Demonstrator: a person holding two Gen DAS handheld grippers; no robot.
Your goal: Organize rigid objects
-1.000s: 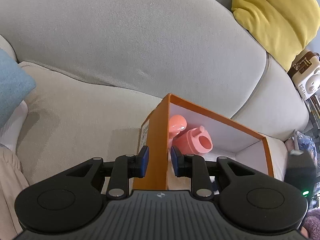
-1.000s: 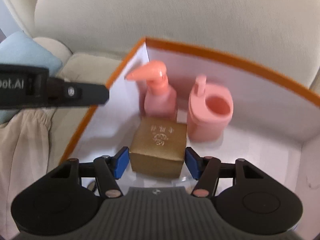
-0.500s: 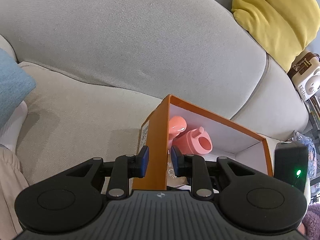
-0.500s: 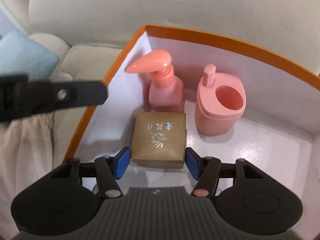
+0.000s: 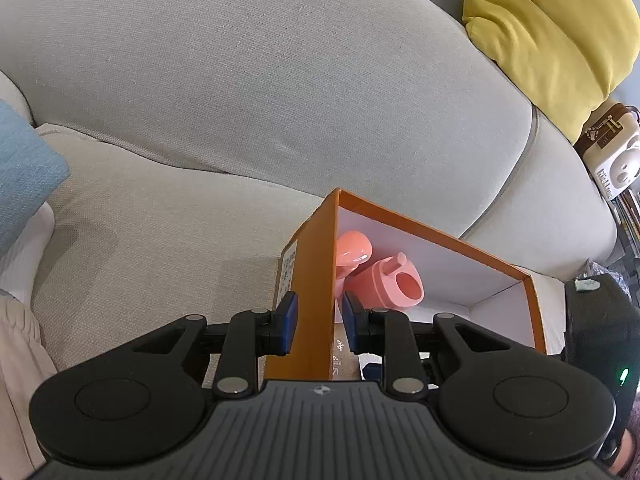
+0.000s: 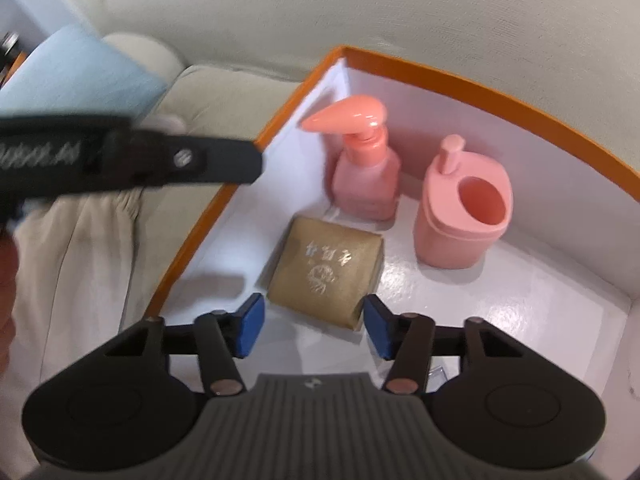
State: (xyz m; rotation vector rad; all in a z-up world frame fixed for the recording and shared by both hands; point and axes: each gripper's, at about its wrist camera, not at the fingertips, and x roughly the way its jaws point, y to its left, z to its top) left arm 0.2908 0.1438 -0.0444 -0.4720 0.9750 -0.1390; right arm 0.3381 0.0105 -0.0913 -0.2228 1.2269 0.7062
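- Seen from the right wrist view, the orange box (image 6: 480, 84) sat on the sofa (image 6: 248, 8), its white interior holding three items.
- At 12 o'clock from the right gripper (image 6: 312, 326), a pink pump bottle (image 6: 366, 178) stood upright in the far corner, with a pink holder (image 6: 464, 216) upright just beside it at 1 o'clock.
- A gold box (image 6: 328, 276) lay flat on the box floor, just ahead of the right fingers; they stood spread wider than it and gripped nothing, apart from its sides.
- Across in the left wrist view, the left gripper (image 5: 316, 322) straddled the box's near wall, one finger outside and one inside, nearly closed; whether the pads pressed the cardboard could not be told.
- Judging by the layout, three rigid objects were already packed and the gold box appeared set down; whether more remained outside the box was not visible.
- A yellow cushion (image 5: 560, 40) sat at 1 o'clock.
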